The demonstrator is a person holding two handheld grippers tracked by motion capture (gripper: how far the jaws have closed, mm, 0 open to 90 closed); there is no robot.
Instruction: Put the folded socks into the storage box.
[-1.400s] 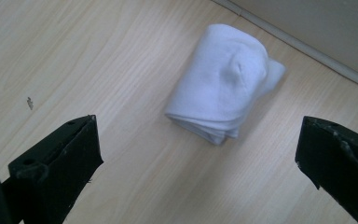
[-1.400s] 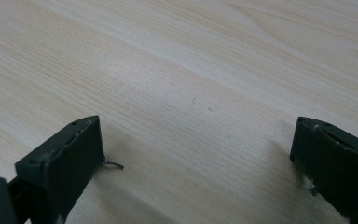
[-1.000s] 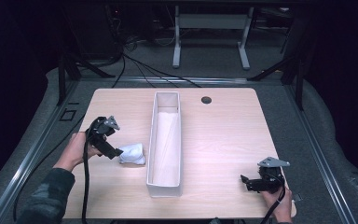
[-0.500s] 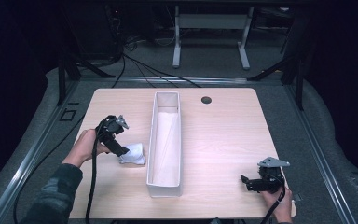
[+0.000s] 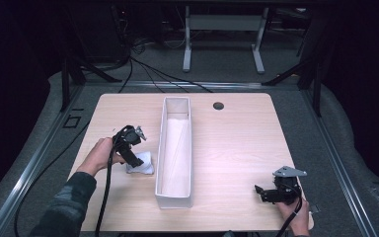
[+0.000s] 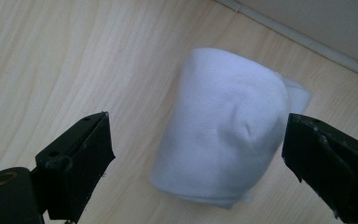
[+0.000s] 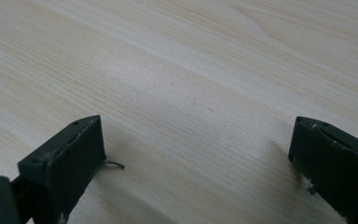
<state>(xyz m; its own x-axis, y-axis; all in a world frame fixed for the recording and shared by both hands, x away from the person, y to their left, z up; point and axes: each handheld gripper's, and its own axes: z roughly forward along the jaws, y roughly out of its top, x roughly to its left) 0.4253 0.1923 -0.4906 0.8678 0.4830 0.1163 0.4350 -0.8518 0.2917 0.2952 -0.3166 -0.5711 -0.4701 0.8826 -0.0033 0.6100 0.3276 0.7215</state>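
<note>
Left tool (image 6: 196,154) is spread wide over a rolled white cloth (image 6: 223,126) on the tabletop (image 5: 237,128). Right tool (image 7: 196,158) also spread, w/ nothing between its jaws.

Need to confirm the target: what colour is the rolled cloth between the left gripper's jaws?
White, plain, no pattern. The rolled cloth shows best in the left gripper view.

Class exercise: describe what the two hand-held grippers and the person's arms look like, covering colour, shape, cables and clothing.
Both grippers are black with two blocky, squared-off jaws. The left gripper trails a black cable back along a dark, mottled long sleeve. The right gripper carries a grey three-cornered plate on top, and its black cable runs off the table's near edge. Its jaw edges look scuffed and pale.
</note>
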